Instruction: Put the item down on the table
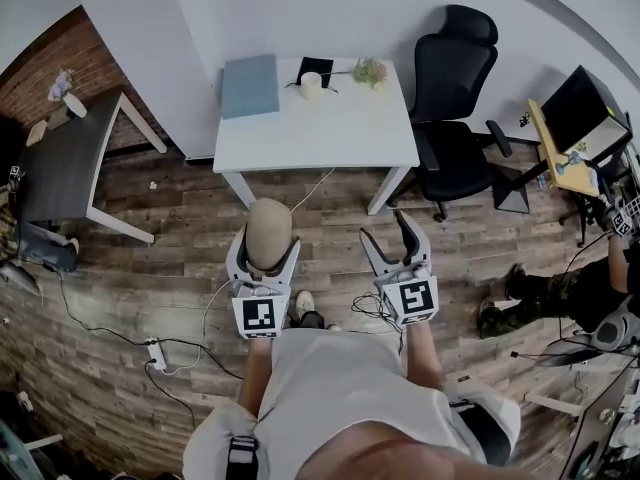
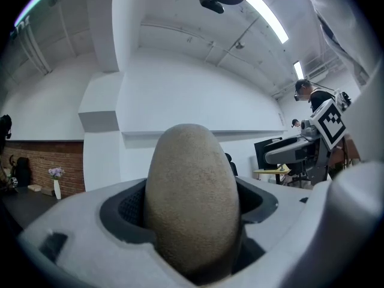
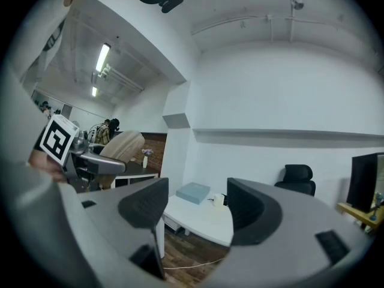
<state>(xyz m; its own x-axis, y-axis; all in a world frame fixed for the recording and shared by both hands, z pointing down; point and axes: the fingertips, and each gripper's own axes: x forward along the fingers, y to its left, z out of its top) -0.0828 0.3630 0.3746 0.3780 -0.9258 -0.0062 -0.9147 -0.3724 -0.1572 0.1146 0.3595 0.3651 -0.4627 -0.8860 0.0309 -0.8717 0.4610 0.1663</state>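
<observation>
A tan, egg-shaped item sits between the jaws of my left gripper, which is shut on it and holds it above the wooden floor, short of the white table. The item also shows in the right gripper view as a tan egg shape. My right gripper is open with nothing between its pads and hangs level with the left one. The white table lies ahead of both.
On the table lie a blue-grey book, a black pad, a white candle and a small plant. A black office chair stands to its right, a dark table to the left. Cables run over the floor.
</observation>
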